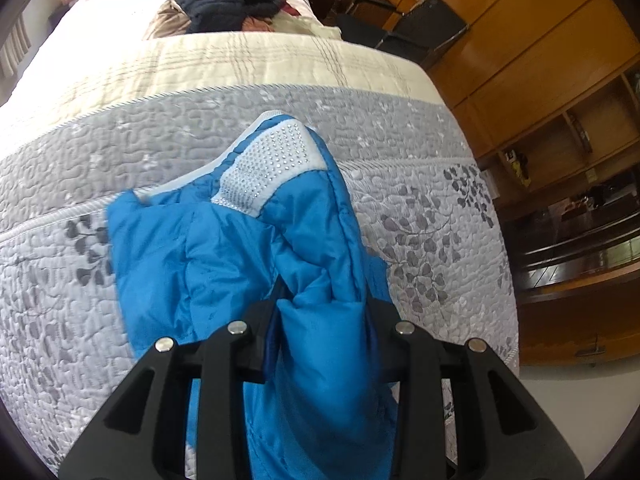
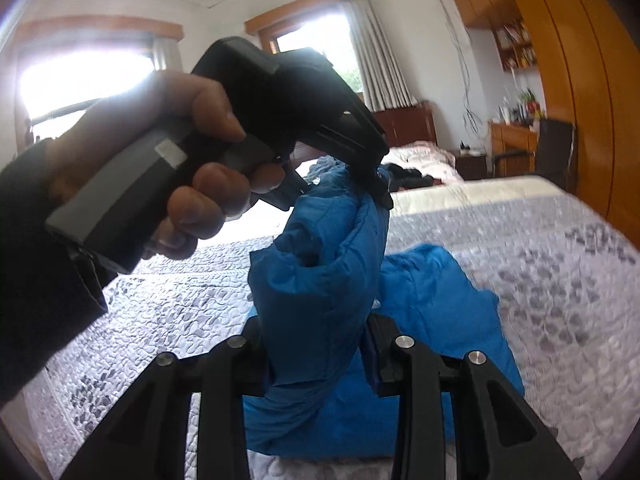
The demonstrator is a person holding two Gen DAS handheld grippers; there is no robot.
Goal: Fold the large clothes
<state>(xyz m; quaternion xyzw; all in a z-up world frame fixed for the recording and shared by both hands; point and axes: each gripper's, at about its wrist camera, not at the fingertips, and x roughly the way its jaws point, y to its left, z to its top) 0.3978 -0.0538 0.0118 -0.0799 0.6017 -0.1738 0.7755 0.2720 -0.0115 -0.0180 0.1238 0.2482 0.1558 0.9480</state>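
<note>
Centrally, puffy blue quilted jacket, rhinestone-studded white patch, bunched over grey bedspread; left gripper and right gripper both clenched on it.

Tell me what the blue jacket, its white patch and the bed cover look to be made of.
Blue jacket: smooth, faintly shiny synthetic shell, likely nylon or polyester, with puffy stitched padding. White patch: knit-looking fabric studded with small glinting beads, probably rhinestones. Bed cover: matte quilted cloth with stitched swirls and grey leaf print.

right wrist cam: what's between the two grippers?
A bunched span of the blue padded jacket, running from the right gripper up to the left gripper.
</note>
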